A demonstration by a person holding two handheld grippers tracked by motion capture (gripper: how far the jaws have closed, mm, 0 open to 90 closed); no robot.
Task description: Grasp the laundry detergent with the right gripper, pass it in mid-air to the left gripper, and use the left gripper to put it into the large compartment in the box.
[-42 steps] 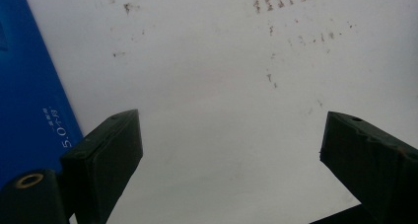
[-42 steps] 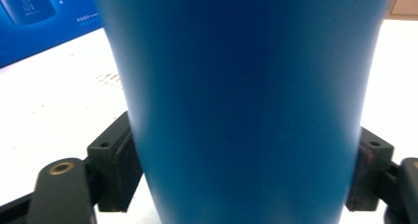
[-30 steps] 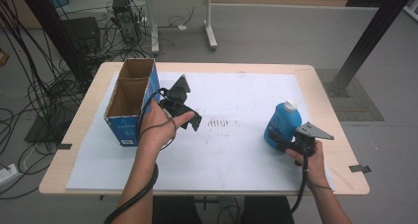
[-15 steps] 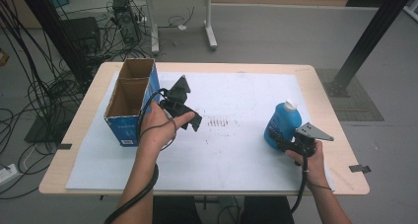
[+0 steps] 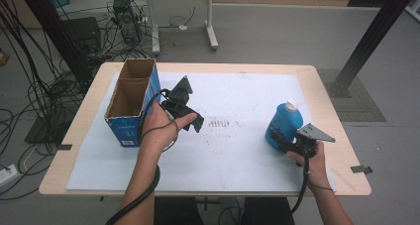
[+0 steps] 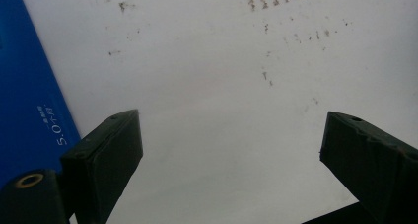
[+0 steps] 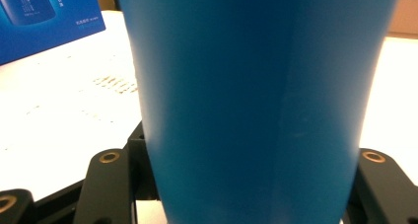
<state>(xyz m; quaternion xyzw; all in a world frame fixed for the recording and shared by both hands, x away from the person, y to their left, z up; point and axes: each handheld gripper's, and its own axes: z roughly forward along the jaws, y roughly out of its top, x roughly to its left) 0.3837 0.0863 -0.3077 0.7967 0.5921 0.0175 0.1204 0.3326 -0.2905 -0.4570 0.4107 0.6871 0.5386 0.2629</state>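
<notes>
A blue bottle (image 5: 282,122) with a white cap stands upright on the right part of the white sheet. My right gripper (image 5: 283,141) is shut on its lower body, a jaw pressed to each side; in the right gripper view the bottle (image 7: 256,95) looms close between the jaws of the right gripper (image 7: 246,189). My left gripper (image 5: 187,112) hovers just right of a blue cardboard box (image 5: 130,102) with two open-topped compartments. In the left gripper view, the left gripper (image 6: 231,150) is open over bare sheet, with the box's blue wall (image 6: 24,86) at the left.
The white sheet (image 5: 237,145) covers most of the wooden table (image 5: 341,150), with faint dark marks (image 5: 220,123) at its middle. Black cables trail from both grippers toward the near edge. The box's printed side (image 7: 44,12) lies far beyond the bottle.
</notes>
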